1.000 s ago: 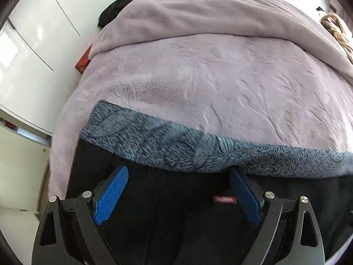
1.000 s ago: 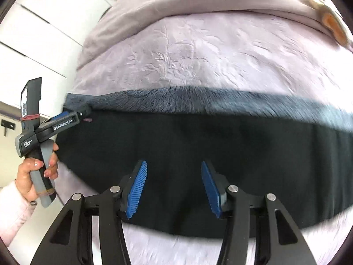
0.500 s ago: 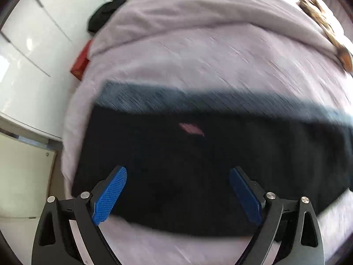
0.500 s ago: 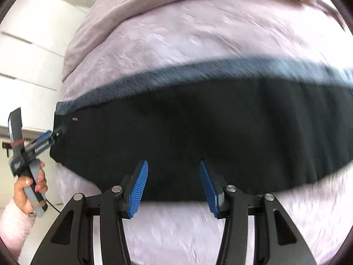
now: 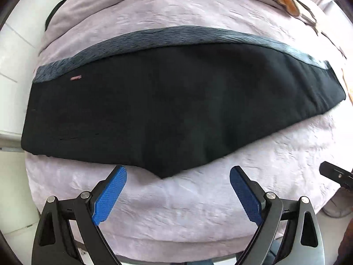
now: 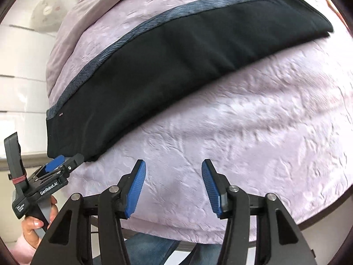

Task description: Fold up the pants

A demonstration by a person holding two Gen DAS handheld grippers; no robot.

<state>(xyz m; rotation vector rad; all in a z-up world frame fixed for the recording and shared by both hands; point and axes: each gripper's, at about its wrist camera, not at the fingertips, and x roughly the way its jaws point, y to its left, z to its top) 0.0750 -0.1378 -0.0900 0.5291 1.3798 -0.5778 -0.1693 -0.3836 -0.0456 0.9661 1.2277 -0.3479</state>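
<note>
Lying flat across the bed (image 5: 176,209), the pants (image 5: 167,101) are folded lengthwise into one long black strip, with a grey fleecy lining strip (image 5: 176,36) showing along the far edge. Small pink label (image 5: 75,78) sits near the waist end at the left of the left wrist view. Near edge of the pants comes to a low point in the middle; fabric looks smooth, no big wrinkles.

Left gripper (image 5: 176,190) hangs over bare blanket just in front of that point, jaws spread wide, nothing between them, not touching the pants. Its blue pads (image 5: 110,195) are clear of cloth.

Right gripper (image 6: 173,185) is over bare blanket too, well apart from the pants, about half spread with jaws opening, nothing between them. In the right wrist view the pants (image 6: 176,66) run diagonally from lower left to upper right. The left gripper (image 6: 56,166) shows at lower left there, tip just beside the waist corner of the pants; contact cannot be told. A hand (image 6: 36,225) with a pink sleeve holds its handle.

Blanket is pale lilac, embossed, slightly blurred near the edges. White cabinet (image 5: 13,33) stands left of the bed. A brown object (image 5: 286,2) lies at the far right corner, too blurred to identify. Blue jeans (image 6: 150,249) of the person show below the bed edge.
</note>
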